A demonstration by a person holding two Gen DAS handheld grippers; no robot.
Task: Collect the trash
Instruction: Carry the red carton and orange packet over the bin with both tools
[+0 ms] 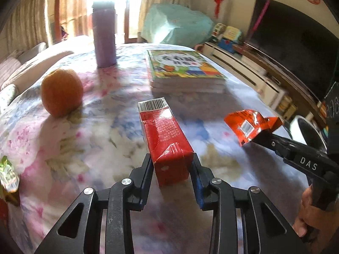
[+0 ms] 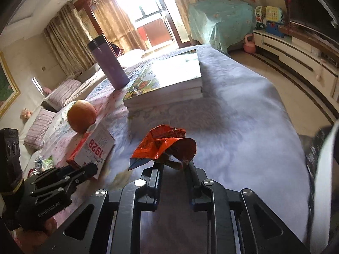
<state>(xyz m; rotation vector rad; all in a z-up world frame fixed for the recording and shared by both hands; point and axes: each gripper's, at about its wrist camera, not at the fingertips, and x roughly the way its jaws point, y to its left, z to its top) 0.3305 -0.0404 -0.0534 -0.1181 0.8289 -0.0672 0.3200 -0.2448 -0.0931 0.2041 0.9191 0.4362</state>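
Resting between left gripper (image 1: 172, 167) fingers: carton (image 1: 165, 137)

Orange (image 1: 61, 92), purple flask (image 1: 104, 36), stacked books (image 1: 185, 72)

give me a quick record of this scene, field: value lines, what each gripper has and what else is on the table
left gripper: jaws closed on the red carton
right gripper: shut on the orange wrapper, held above the cloth
surface: table with floral cloth
other items: orange, purple flask standing upright, stack of books
left edge: green packet, partly out of frame
bin: white rim of a container beyond the right gripper, contents not visible
carton state: lying lengthwise, barcode end away from the camera
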